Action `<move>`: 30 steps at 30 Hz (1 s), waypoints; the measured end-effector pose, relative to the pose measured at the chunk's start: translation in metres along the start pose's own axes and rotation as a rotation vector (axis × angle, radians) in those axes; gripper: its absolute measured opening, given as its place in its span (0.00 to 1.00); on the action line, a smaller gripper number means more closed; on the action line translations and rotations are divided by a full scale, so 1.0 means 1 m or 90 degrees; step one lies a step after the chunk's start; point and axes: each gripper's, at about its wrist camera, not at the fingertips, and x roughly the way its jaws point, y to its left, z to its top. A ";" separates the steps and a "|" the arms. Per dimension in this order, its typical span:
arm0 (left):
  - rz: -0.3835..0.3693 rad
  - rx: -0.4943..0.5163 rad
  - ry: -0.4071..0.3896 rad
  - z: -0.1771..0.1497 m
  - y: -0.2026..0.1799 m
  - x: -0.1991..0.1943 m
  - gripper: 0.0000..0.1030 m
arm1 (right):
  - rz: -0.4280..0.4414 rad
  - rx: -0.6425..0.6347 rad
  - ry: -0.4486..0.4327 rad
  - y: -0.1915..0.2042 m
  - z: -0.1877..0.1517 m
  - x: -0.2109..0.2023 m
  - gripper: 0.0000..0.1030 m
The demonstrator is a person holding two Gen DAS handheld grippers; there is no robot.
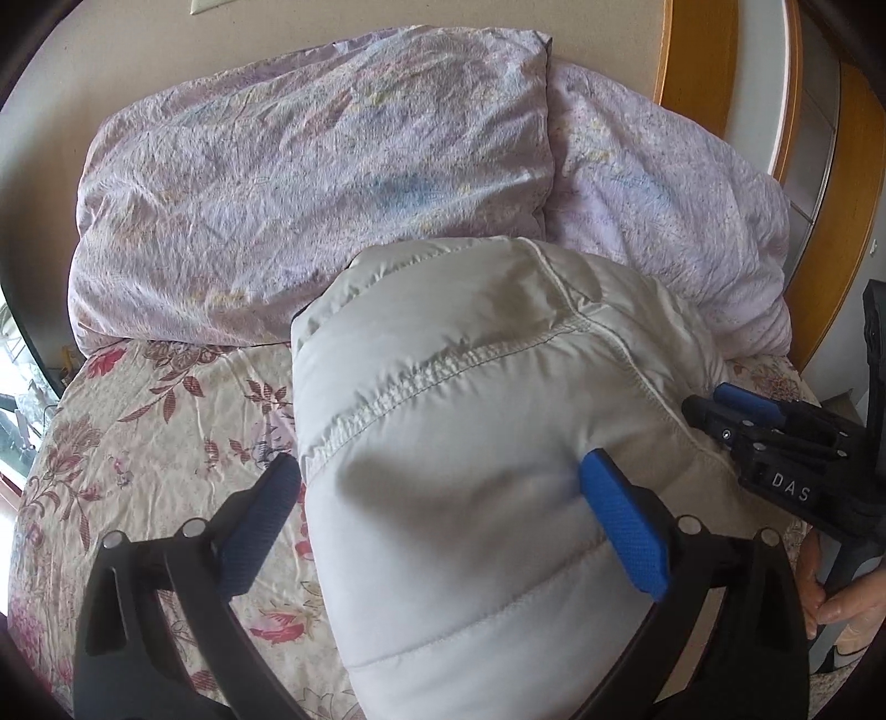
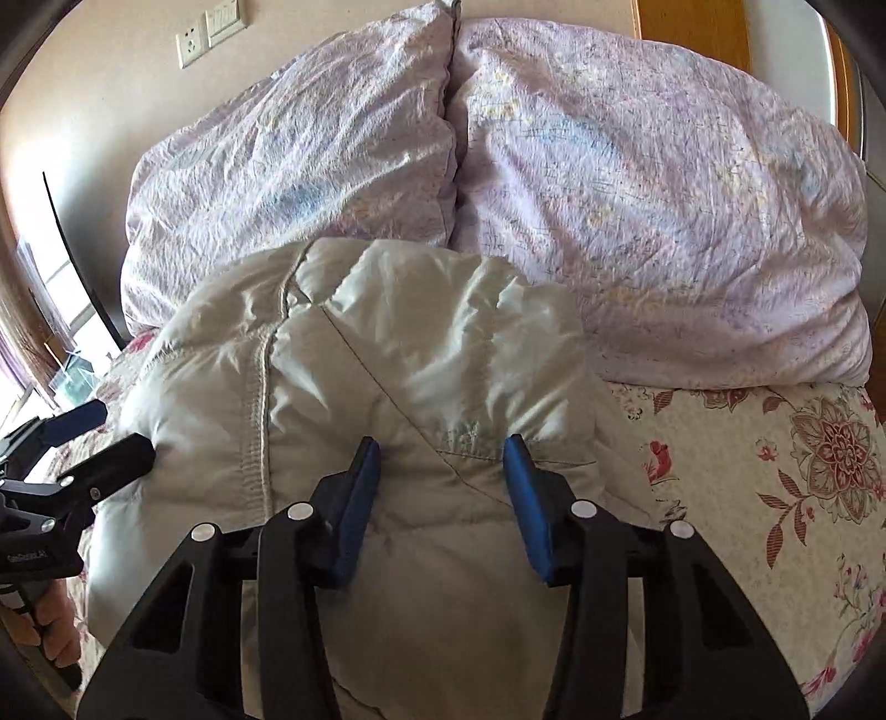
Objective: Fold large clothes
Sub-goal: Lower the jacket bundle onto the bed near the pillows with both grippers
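A puffy white down jacket (image 1: 465, 421) lies bundled on the floral bedsheet (image 1: 155, 421); it also shows in the right wrist view (image 2: 354, 376). My left gripper (image 1: 437, 487) is open wide, its blue pads (image 1: 626, 526) astride the jacket's left part. My right gripper (image 2: 443, 459) is open, its pads (image 2: 529, 498) pressed into the jacket's fabric on either side of a fold. The right gripper also shows at the right edge of the left wrist view (image 1: 714, 404). The left gripper shows at the left edge of the right wrist view (image 2: 111, 437).
Two lilac pillows (image 1: 310, 183) (image 2: 664, 221) lie against the wall behind the jacket. The bedsheet (image 2: 764, 498) extends to the right. A wooden door frame (image 1: 703, 61) stands at the right, a window (image 2: 55, 310) at the left. Wall sockets (image 2: 210, 27) sit above the pillows.
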 end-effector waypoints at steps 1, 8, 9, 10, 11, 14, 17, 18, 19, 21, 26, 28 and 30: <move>0.001 0.002 0.002 -0.001 -0.001 0.004 0.98 | -0.007 -0.007 0.002 0.001 -0.003 0.004 0.47; 0.007 -0.006 0.002 -0.011 -0.002 0.029 0.98 | -0.001 -0.016 0.029 -0.005 -0.008 0.026 0.48; 0.012 -0.003 0.001 -0.012 -0.003 0.031 0.98 | -0.002 -0.019 0.029 -0.005 -0.008 0.028 0.49; 0.017 -0.001 0.000 -0.013 -0.004 0.033 0.98 | -0.005 -0.024 0.028 -0.004 -0.009 0.030 0.49; 0.022 0.002 0.000 -0.014 -0.005 0.036 0.98 | -0.006 -0.027 0.027 -0.003 -0.009 0.032 0.49; 0.032 0.007 -0.001 -0.015 -0.006 0.041 0.98 | -0.004 -0.026 0.029 -0.003 -0.010 0.038 0.49; 0.044 0.012 0.001 -0.016 -0.007 0.045 0.98 | -0.002 -0.023 0.030 -0.004 -0.010 0.042 0.49; 0.048 0.013 0.001 -0.016 -0.008 0.046 0.98 | -0.001 -0.021 0.031 -0.004 -0.009 0.044 0.49; 0.052 0.014 0.001 -0.016 -0.009 0.047 0.98 | 0.000 -0.020 0.031 -0.005 -0.009 0.044 0.49; 0.057 0.014 0.000 -0.016 -0.009 0.048 0.98 | 0.001 -0.018 0.027 -0.005 -0.010 0.045 0.49; 0.059 0.022 0.000 -0.015 -0.010 0.040 0.98 | -0.010 -0.027 0.046 -0.001 -0.004 0.037 0.50; 0.053 0.026 0.001 -0.010 -0.009 0.031 0.98 | 0.005 -0.024 0.047 -0.001 0.005 0.024 0.50; 0.054 0.029 -0.005 -0.002 -0.009 0.024 0.98 | 0.001 -0.018 0.009 -0.004 0.015 0.008 0.50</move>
